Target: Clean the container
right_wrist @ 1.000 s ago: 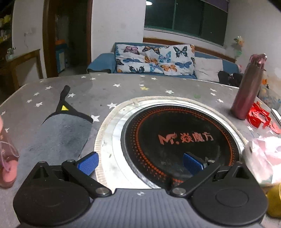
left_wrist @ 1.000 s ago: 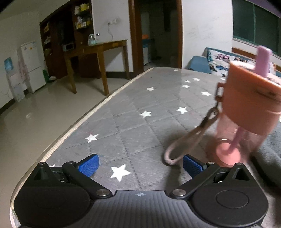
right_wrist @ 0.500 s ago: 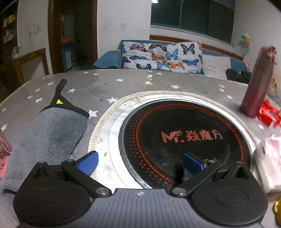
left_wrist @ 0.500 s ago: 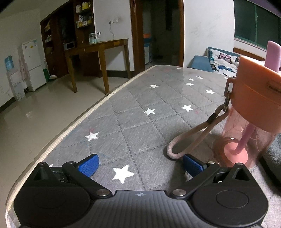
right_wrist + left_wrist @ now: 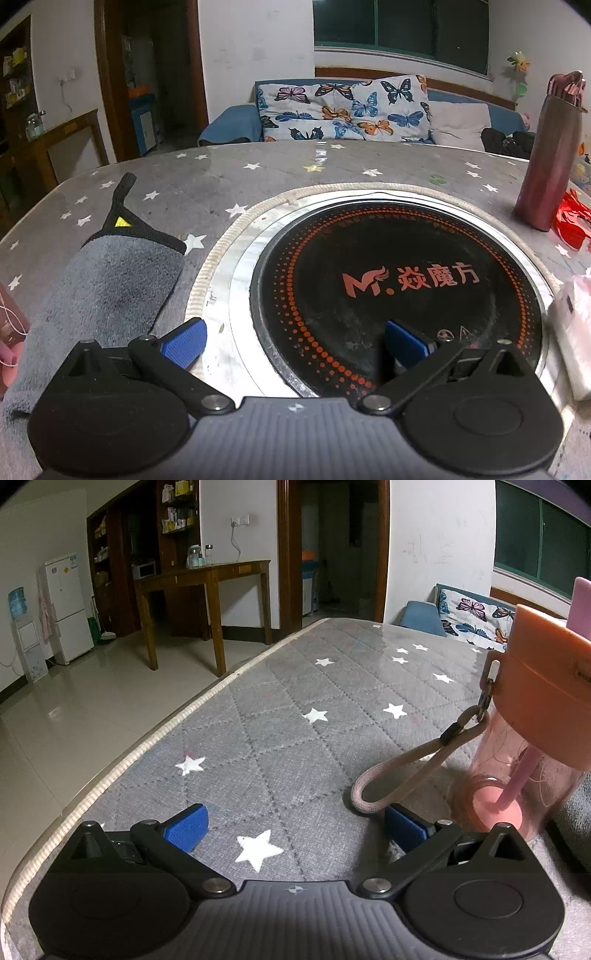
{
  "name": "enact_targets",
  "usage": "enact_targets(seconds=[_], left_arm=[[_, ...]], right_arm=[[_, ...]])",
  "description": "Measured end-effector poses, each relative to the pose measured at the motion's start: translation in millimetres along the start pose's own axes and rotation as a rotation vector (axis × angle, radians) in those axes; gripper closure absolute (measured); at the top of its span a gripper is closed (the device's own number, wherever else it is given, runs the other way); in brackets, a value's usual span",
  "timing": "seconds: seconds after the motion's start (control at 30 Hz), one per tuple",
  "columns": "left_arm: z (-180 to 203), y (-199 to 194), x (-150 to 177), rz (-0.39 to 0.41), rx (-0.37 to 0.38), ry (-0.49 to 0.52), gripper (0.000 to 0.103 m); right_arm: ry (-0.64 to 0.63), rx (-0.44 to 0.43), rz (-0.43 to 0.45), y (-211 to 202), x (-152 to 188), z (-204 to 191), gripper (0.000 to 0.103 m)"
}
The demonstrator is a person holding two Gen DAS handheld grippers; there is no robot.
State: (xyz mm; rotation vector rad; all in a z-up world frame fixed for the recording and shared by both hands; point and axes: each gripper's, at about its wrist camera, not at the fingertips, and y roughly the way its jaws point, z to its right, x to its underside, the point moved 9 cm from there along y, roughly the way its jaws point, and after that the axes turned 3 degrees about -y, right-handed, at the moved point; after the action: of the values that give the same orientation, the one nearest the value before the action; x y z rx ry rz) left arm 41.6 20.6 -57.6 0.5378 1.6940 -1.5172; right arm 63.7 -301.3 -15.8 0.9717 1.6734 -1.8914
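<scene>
A pink transparent bottle (image 5: 517, 775) with an orange lid, a pink straw and a pink cord loop (image 5: 402, 775) stands upright at the right of the left wrist view; its edge shows in the right wrist view (image 5: 9, 332). My left gripper (image 5: 295, 827) is open and empty, just left of the bottle, its right finger (image 5: 406, 827) near the cord. A grey cloth (image 5: 107, 291) with black trim lies flat beside the bottle. My right gripper (image 5: 295, 343) is open and empty, low over the round black cooktop (image 5: 399, 295), right of the cloth.
The table (image 5: 295, 709) has a grey star-patterned cover; its left edge (image 5: 155, 746) drops to a tiled floor. A tall dark red flask (image 5: 550, 155) stands at the far right, with red scraps (image 5: 572, 225) and a white plastic bag (image 5: 572, 332) near it.
The bottle was blurred and moving a second ago and now stands still on the table. The right wrist view has shifted a little; the cloth and cooktop appear closer.
</scene>
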Motion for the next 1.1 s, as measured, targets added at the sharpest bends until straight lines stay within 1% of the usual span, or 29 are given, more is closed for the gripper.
enact_targets(seconds=[1.1], left_arm=[[0.1, 0.4, -1.1, -0.001, 0.001, -0.004, 0.000]], right_arm=[[-0.002, -0.003, 0.004, 3.0, -2.4, -0.1, 0.000]])
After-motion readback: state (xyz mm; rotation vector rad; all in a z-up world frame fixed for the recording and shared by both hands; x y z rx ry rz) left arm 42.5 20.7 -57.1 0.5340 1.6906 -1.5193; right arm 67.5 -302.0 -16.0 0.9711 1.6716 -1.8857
